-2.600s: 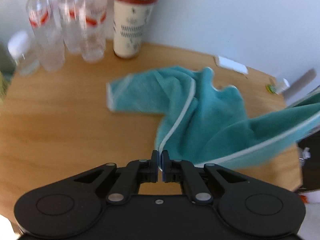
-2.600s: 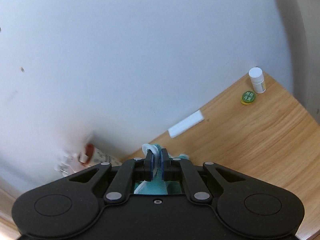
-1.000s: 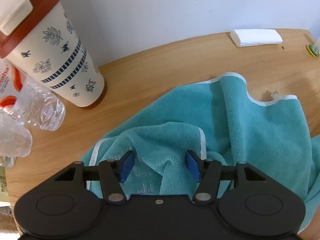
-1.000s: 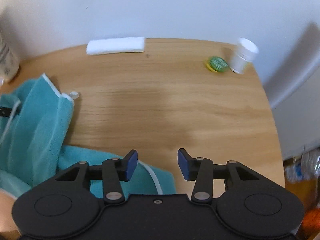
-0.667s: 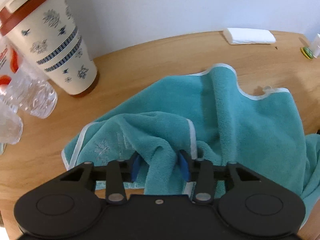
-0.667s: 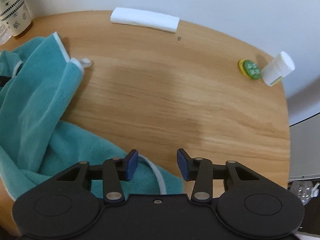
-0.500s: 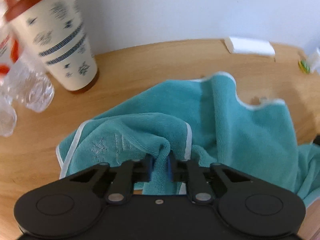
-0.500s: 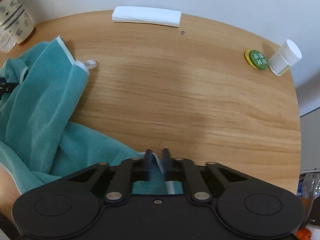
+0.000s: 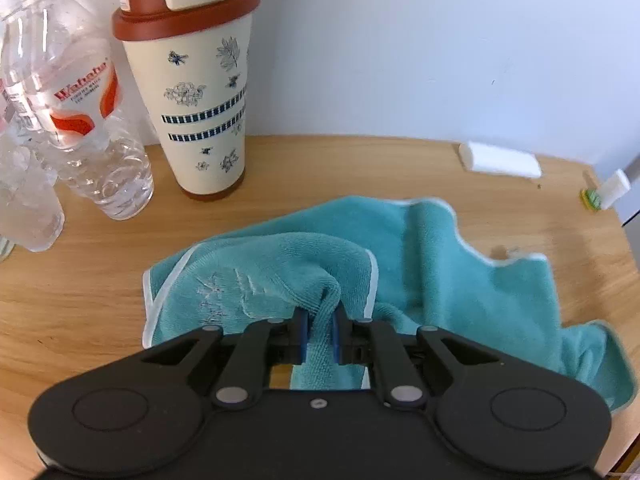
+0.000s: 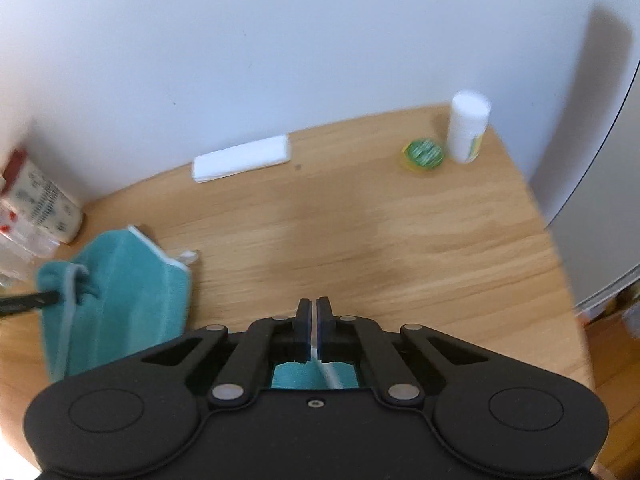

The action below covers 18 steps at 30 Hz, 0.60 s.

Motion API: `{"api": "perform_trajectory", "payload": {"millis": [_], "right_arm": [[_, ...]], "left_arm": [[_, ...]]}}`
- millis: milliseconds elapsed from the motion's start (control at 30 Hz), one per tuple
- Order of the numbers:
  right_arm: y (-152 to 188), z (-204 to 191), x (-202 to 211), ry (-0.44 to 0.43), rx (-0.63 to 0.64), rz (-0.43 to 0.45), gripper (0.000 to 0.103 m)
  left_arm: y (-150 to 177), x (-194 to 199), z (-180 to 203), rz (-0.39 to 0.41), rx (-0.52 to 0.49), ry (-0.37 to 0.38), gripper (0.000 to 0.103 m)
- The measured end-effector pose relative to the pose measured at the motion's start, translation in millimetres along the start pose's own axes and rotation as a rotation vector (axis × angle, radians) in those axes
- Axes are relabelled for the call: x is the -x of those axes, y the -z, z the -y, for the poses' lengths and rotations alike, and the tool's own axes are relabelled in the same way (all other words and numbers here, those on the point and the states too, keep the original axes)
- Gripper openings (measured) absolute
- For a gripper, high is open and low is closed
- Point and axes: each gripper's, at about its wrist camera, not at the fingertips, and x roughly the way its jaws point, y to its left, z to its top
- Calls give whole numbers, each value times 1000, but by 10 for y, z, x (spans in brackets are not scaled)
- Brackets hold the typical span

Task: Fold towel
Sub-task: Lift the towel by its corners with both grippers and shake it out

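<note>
A teal towel (image 9: pixel 460 280) with white piping lies crumpled on the round wooden table (image 9: pixel 80 312). My left gripper (image 9: pixel 319 328) is shut on a bunched fold of it near its left part, and the cloth rises into the jaws. In the right wrist view my right gripper (image 10: pixel 314 326) is shut on the towel's white-piped edge, which shows as a thin strip between the pads and as teal cloth below them. The rest of the towel (image 10: pixel 120 292) hangs at the left, where a fingertip of the left gripper (image 10: pixel 44 299) pokes in.
A cream tumbler (image 9: pixel 192 92) with a brown lid and clear plastic bottles (image 9: pixel 76 120) stand at the back left by the wall. A white folded tissue (image 10: pixel 242 158) lies at the back. A green cap (image 10: pixel 424 152) and a small white bottle (image 10: pixel 468 132) sit near the right edge.
Both grippers went from open over the towel to shut on it. Both then rose and tilted, lifting the pinched cloth off the table.
</note>
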Motion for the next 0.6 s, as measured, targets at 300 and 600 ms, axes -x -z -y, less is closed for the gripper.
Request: {"api": "perform_trajectory", "payload": {"millis": [300, 600], "right_arm": [[334, -491, -25, -42, 199, -36, 46], [905, -567, -91, -15, 394, -212, 49]], "left_arm": [[-54, 474, -57, 101, 49, 72, 10], [-43, 651, -176, 156, 119, 100, 10]]}}
